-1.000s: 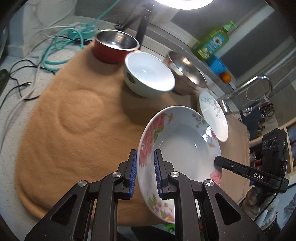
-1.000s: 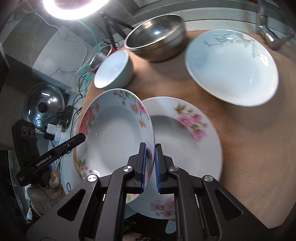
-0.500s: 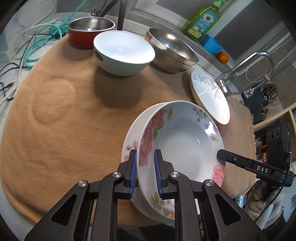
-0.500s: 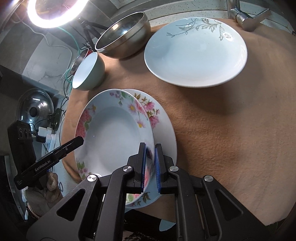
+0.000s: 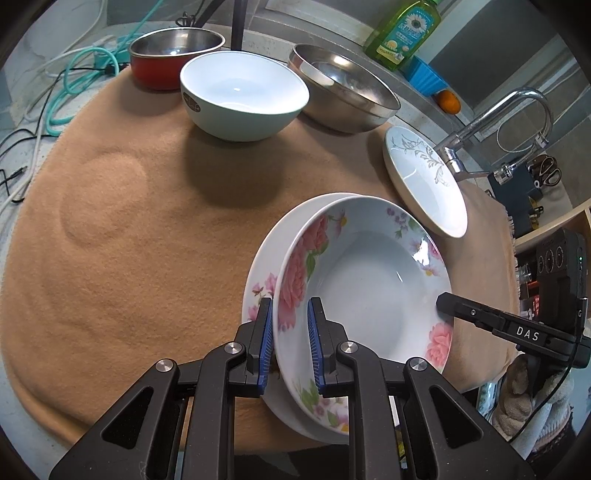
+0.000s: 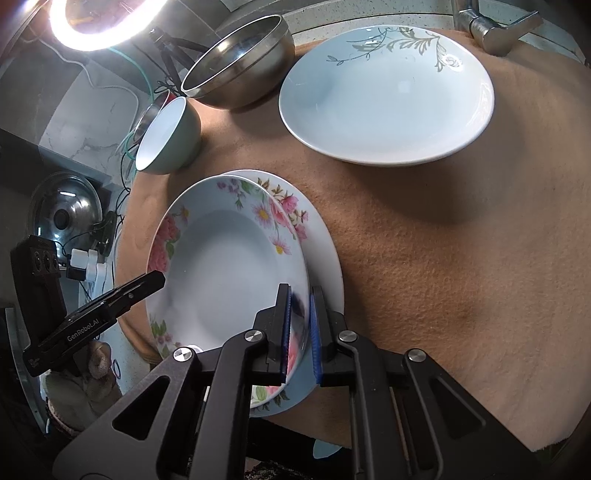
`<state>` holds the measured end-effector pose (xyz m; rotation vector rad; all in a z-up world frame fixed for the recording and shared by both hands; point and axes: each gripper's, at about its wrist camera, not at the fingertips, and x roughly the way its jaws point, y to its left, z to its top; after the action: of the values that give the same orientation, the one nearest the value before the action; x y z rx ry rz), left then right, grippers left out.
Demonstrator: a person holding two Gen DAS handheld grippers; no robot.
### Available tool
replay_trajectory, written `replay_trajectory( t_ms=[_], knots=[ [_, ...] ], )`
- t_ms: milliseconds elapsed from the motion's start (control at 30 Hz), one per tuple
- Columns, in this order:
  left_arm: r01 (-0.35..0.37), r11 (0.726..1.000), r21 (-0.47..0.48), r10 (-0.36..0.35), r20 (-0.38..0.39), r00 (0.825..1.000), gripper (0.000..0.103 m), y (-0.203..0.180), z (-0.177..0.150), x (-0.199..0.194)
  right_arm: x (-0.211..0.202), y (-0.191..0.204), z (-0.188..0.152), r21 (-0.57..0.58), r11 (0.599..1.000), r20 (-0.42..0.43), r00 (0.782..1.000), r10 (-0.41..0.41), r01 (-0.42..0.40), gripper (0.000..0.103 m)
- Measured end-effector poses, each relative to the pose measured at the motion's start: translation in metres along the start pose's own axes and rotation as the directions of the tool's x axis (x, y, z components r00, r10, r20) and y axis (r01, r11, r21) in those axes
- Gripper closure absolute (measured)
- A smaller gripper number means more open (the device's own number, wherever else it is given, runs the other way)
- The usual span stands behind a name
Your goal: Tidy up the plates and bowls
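Observation:
A deep plate with pink flowers (image 5: pixel 369 280) (image 6: pixel 221 266) is held at opposite rims by both grippers. My left gripper (image 5: pixel 290 347) is shut on its near rim, and my right gripper (image 6: pixel 300 328) is shut on the other rim. It lies nested over a second flowered plate (image 5: pixel 266 266) (image 6: pixel 325 258) on the brown mat (image 5: pixel 129 221); I cannot tell whether they touch. A white plate with grey leaves (image 5: pixel 424 192) (image 6: pixel 388 99) rests further back. Behind stand a mint bowl (image 5: pixel 240 99) (image 6: pixel 166 136), a steel bowl (image 5: pixel 343 88) (image 6: pixel 236 62) and a red steel-lined pot (image 5: pixel 173 55).
A tap (image 5: pixel 498 118) (image 6: pixel 495 33) stands beyond the mat's far right edge, with a green soap bottle (image 5: pixel 406 33) behind the bowls. Cables (image 5: pixel 74 81) lie off the mat at the left. A pot lid (image 6: pixel 62 210) sits below the counter edge.
Both grippers carried the flowered plate down and across until it came over the second flowered plate. In the last half second they barely moved.

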<state>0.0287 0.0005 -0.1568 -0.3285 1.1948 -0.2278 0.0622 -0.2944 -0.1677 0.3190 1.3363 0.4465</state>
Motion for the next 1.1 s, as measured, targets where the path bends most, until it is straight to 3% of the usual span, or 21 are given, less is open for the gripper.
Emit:
replay_trajectory(
  t_ms=[667, 1100],
  knots=[
    [-0.067, 0.995, 0.07, 0.067, 0.006, 0.998, 0.087, -0.009, 0.0, 0.0, 0.001, 0.013, -0.002, -0.078, 0.994, -0.001, 0.997, -0.082, 0.081, 0.092],
    [-0.063, 0.996, 0.069, 0.062, 0.015, 0.998, 0.087, -0.007, 0.001, -0.005, -0.002, 0.015, -0.004, -0.089, 0.992, 0.018, 0.996, -0.084, 0.085, 0.091]
  ],
)
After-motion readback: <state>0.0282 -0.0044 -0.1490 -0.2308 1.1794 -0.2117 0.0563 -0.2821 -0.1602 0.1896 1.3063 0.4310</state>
